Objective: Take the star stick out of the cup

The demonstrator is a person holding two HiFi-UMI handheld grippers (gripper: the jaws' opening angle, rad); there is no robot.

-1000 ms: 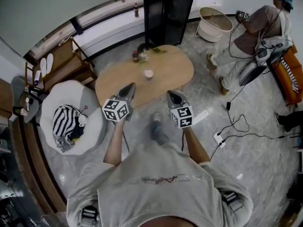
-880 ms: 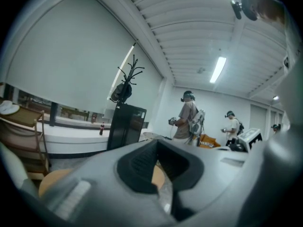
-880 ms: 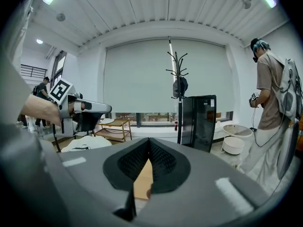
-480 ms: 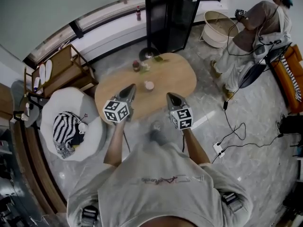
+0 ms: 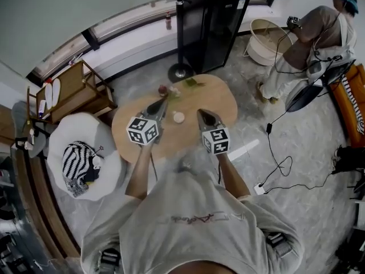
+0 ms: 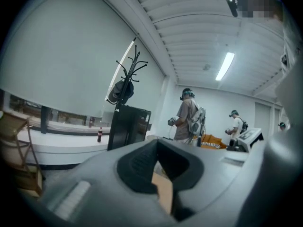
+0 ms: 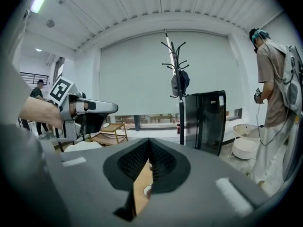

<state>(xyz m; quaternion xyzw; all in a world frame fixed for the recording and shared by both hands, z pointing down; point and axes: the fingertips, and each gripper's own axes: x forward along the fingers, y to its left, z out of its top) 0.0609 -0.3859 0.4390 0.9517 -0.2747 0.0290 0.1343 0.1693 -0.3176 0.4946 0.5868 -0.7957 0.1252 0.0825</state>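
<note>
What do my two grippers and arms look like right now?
Both the left gripper and right gripper are grey, tapering to pointed jaws with black ribbed pads. Each carries a white cube printed with black square markers. The person wears a light grey short-sleeved T-shirt; forearms bare.

Bright, even ceiling-strip light; heavy fisheye bending and dark corners.
</note>
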